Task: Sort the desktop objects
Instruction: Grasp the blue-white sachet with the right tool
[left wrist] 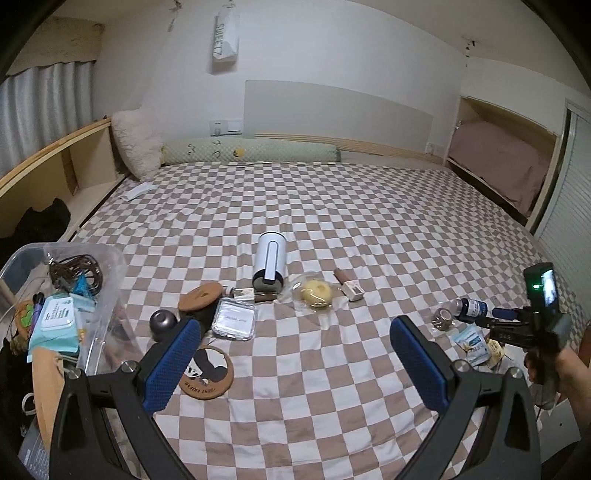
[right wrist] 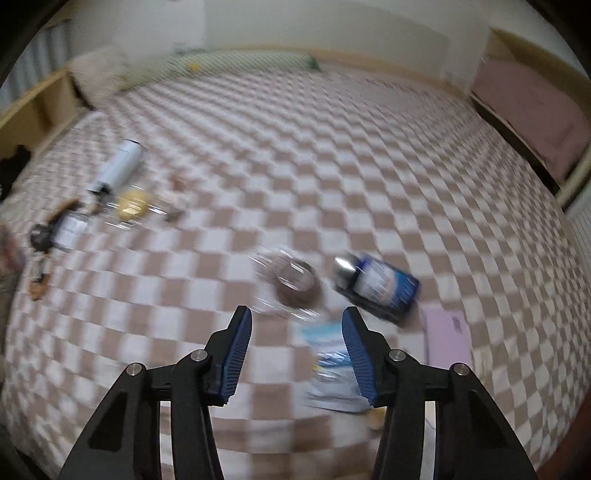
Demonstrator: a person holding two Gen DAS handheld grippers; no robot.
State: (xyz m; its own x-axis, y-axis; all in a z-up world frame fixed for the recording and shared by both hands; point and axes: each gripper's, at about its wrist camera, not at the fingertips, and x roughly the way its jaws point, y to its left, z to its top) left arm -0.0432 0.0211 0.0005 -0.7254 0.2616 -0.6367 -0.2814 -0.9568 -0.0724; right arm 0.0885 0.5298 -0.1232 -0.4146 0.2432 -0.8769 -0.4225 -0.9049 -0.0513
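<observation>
Checked brown-and-white bedspread (left wrist: 332, 206) carries the sorting job. Clear plastic bin (left wrist: 107, 291) sits at 9 o'clock in the left wrist view and already holds a coil of brown cable (left wrist: 75, 273), a blue wipes pack (left wrist: 57, 325) and other small items; whether this session put them there cannot be told.

Loose on the spread, 2 clusters:
- Centre, 12 o'clock of the left gripper (left wrist: 295, 365): white cylindrical device (left wrist: 269, 260) lying down, 2 cork coasters (left wrist: 201, 295), a clear flat case (left wrist: 235, 318), a dark round knob (left wrist: 162, 321), a yellow item in clear wrap (left wrist: 314, 292), a small tan box (left wrist: 351, 288).
- 3 o'clock: blue-labelled bottle (right wrist: 376, 286), tape roll (right wrist: 295, 282), light-blue sachets (right wrist: 328, 354), a pink flat item (right wrist: 447, 332).

Judgement: partly sorted at most; about 10 pieces lie outside the bin.

Left gripper: jaws wide, nothing between them. Right gripper (right wrist: 297, 354): jaws apart, empty, above the sachets; view motion-blurred.

Writing: "SWEET7" on a hanging white bag (left wrist: 224, 35); "BEST FRIEND" on the panda coaster (left wrist: 208, 369). Bottle label unreadable.
</observation>
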